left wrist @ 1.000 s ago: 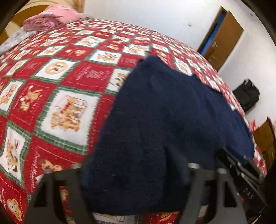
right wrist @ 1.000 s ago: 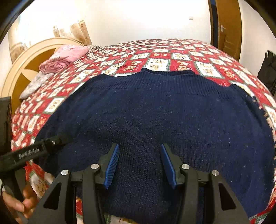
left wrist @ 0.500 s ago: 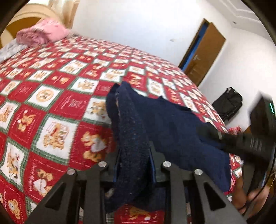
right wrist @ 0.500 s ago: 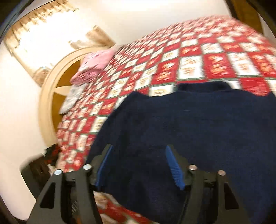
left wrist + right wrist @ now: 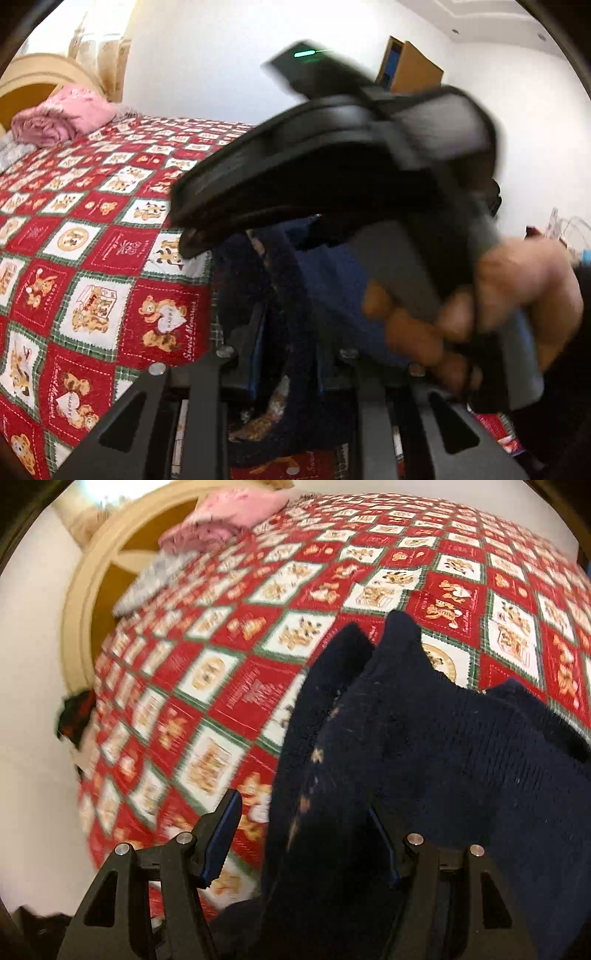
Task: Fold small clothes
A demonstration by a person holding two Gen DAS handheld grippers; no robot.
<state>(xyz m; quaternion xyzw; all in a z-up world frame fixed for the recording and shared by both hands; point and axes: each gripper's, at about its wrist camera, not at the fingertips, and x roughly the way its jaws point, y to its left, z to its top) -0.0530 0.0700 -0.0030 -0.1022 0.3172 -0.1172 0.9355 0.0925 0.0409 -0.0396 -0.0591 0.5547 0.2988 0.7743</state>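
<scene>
Quilted bed [image 5: 258, 686] bears navy sweater [image 5: 443, 757]

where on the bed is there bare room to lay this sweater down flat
Bare quilt runs between the navy sweater and the pink bundle by the headboard. Crowded near the front edge, where the left gripper pinches the sweater beside the right gripper.

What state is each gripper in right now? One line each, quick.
Left gripper: just closed, shut on a fold of the navy knitted sweater.
Right gripper: open, sweater between its jaws, not clamped.
</scene>
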